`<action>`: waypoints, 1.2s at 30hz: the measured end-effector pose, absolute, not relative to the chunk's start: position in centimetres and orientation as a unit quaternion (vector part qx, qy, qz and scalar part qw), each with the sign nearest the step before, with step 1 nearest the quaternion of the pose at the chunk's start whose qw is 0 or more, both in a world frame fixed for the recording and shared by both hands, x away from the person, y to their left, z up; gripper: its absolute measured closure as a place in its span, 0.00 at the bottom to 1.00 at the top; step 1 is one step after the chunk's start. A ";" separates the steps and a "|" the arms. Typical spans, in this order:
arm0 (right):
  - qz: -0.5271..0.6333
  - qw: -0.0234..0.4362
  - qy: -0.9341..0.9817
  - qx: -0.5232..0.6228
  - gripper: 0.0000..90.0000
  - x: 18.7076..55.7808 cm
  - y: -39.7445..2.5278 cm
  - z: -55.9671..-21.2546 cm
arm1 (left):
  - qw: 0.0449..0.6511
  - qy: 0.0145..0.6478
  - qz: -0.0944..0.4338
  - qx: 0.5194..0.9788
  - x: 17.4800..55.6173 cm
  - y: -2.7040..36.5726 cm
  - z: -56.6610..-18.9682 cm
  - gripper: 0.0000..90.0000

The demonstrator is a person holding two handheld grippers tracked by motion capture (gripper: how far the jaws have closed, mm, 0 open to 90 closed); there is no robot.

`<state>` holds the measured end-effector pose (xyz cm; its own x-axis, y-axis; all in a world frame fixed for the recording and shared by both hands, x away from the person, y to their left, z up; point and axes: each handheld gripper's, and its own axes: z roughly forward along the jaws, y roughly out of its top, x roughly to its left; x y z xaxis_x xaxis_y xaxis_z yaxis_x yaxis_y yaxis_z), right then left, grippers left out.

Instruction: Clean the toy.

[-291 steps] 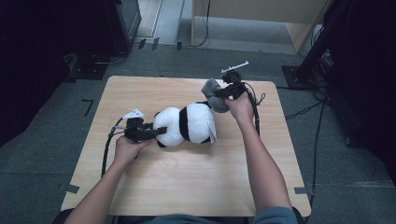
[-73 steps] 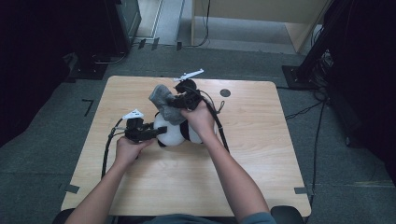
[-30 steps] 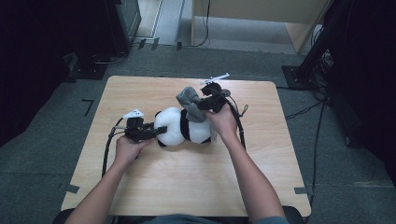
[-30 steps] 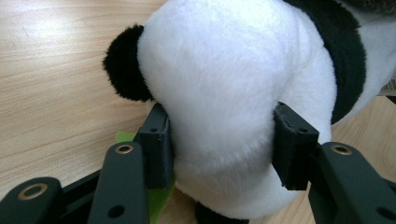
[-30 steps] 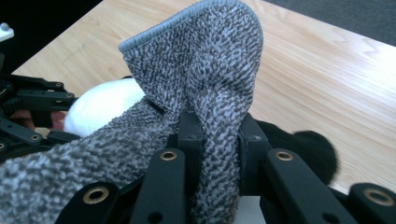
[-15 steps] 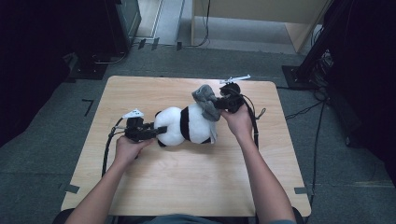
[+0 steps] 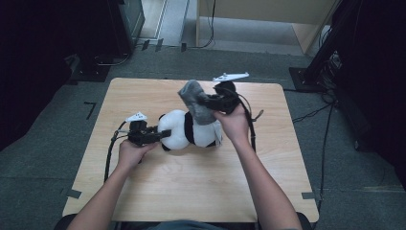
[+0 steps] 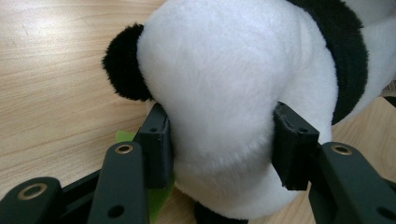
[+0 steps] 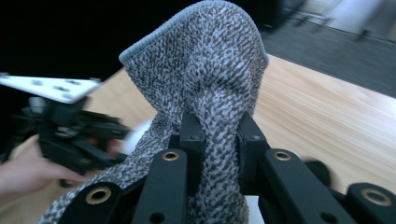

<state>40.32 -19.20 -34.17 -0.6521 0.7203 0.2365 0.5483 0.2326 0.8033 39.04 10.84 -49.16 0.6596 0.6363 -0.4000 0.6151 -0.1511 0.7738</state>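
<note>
1 plush panda (image 7: 189,130) (left tongs (image 8: 219,154) clamp it) | 1 grey cloth (image 9: 210,84), pinched by right tongs (image 9: 219,140)

Black two-jaw left tool (image 8: 219,154), brass-ringed screw holes, white top plate, black trailing cable, bare forearms

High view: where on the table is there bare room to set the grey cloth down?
Bare wood lies along the table's near edge between the forearms, at its far left corner, and right of the right gripper. The middle is crowded: plush panda, left gripper clamped on it, grey cloth above.
</note>
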 end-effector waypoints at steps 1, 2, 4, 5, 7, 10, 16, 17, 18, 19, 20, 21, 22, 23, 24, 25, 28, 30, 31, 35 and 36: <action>0.462 0.092 0.788 0.396 0.87 40.3 -17.9 -34.3 | 0.504 0.412 0.011 0.759 39.0 10.8 -49.2 0.53; 0.459 0.090 0.792 0.391 0.87 40.3 -17.2 -34.5 | 0.504 0.412 0.012 0.759 39.0 10.8 -49.2 0.53; 0.452 0.079 0.801 0.384 0.87 40.3 -15.2 -35.3 | 0.505 0.411 0.012 0.759 39.0 10.9 -49.2 0.53; 0.451 0.071 0.804 0.381 0.87 40.3 -14.4 -35.7 | 0.504 0.411 0.013 0.759 39.1 10.9 -49.2 0.53; 0.449 0.060 0.809 0.374 0.87 40.3 -12.7 -36.5 | 0.505 0.411 0.014 0.759 39.0 10.8 -49.2 0.53; 0.447 0.047 0.814 0.367 0.87 40.2 -10.6 -37.6 | 0.503 0.410 0.016 0.761 39.0 10.8 -49.1 0.53; 0.413 0.052 0.830 0.372 0.87 40.5 -9.5 -40.8 | 0.503 0.412 0.015 0.760 39.0 10.8 -49.1 0.53; 0.422 0.048 0.823 0.376 0.87 40.5 -9.8 -41.2 | 0.502 0.412 0.015 0.760 39.0 10.8 -49.1 0.53; 0.428 0.050 0.820 0.377 0.87 40.4 -10.2 -41.4 | 0.503 0.411 0.016 0.760 39.0 10.8 -49.1 0.53; 0.427 0.054 0.819 0.379 0.87 40.4 -10.5 -41.5 | 0.502 0.411 0.016 0.761 39.0 10.8 -49.1 0.53; 0.426 0.060 0.820 0.378 0.86 40.3 -10.8 -41.6 | 0.502 0.411 0.015 0.761 39.0 10.8 -49.1 0.53; 0.424 0.060 0.820 0.379 0.86 40.3 -11.0 -41.6 | 0.502 0.411 0.015 0.761 39.1 10.8 -49.1 0.53; 0.423 0.060 0.820 0.382 0.86 40.3 -11.3 -41.6 | 0.502 0.411 0.015 0.761 39.1 10.8 -49.1 0.53; 0.421 0.063 0.820 0.382 0.86 40.3 -11.6 -41.6 | 0.501 0.411 0.013 0.762 39.1 10.8 -49.1 0.53; 0.417 0.066 0.821 0.384 0.86 40.2 -11.8 -41.5 | 0.500 0.412 0.013 0.762 39.1 10.8 -49.1 0.53; 0.416 0.070 0.821 0.384 0.86 40.3 -12.2 -41.4 | 0.501 0.412 0.013 0.761 39.1 10.8 -49.1 0.53; 0.409 0.080 0.822 0.389 0.86 40.2 -13.3 -41.2 | 0.502 0.412 0.010 0.760 39.2 10.8 -49.1 0.53; 0.401 0.094 0.825 0.387 0.86 40.0 -13.9 -41.0 | 0.503 0.413 0.009 0.760 39.2 10.8 -49.1 0.53; 0.398 0.103 0.827 0.384 0.86 39.8 -14.2 -40.9 | 0.502 0.412 0.009 0.760 39.2 10.9 -49.1 0.53; 0.393 0.113 0.826 0.388 0.86 39.4 -15.5 -40.5 | 0.503 0.409 0.010 0.761 39.2 10.9 -49.0 0.53; 0.395 0.112 0.825 0.388 0.86 39.4 -15.9 -40.4 | 0.502 0.409 0.009 0.761 39.2 10.9 -49.0 0.53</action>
<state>39.43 -15.89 -40.44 -0.6745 0.7283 0.1213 0.5511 0.3873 0.7391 39.23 10.86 -49.03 0.6646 0.6325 -0.3978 0.6145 -0.1599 0.7725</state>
